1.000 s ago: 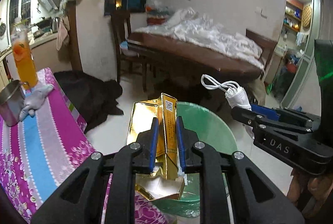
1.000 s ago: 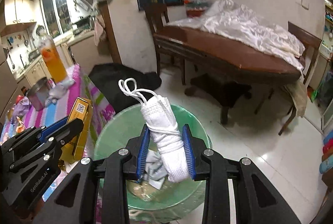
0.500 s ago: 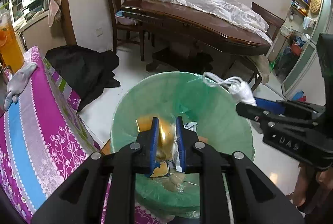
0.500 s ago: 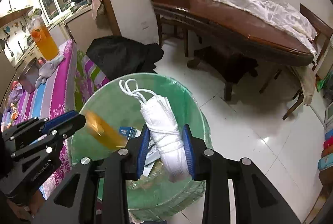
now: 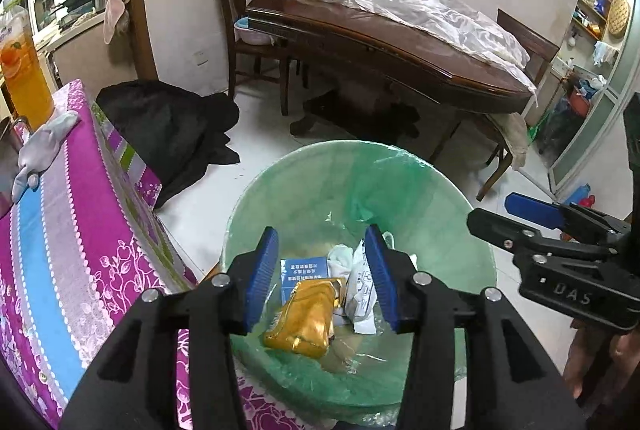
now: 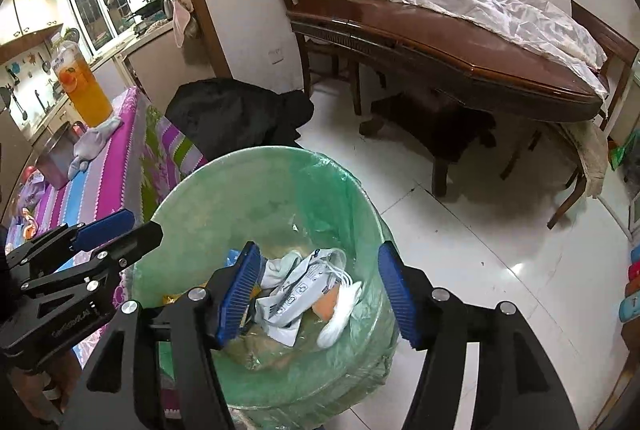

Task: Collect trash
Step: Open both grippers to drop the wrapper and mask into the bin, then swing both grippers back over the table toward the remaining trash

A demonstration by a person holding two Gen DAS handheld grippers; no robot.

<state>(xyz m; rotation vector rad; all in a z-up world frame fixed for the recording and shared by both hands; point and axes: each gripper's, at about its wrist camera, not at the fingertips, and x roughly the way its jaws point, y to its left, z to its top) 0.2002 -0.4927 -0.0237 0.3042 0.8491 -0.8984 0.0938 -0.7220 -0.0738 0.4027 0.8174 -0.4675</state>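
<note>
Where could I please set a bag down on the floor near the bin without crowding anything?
The white tiled floor between the green-lined bin and the dark wooden table is bare. It is crowded on the bin's other side: the table with the pink striped cloth stands close against it, and black fabric is heaped on the floor behind.

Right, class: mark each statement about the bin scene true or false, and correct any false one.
1. The crumpled gold packet lies inside the green-lined round bin. True.
2. The left gripper is clamped on the gold packet. False: its jaws are opening with nothing pressed between them.
3. The rolled white face mask lies in the bin. True.
4. The tall bottle of orange drink stands on the floor. False: it stands on the striped pink tablecloth.
</note>
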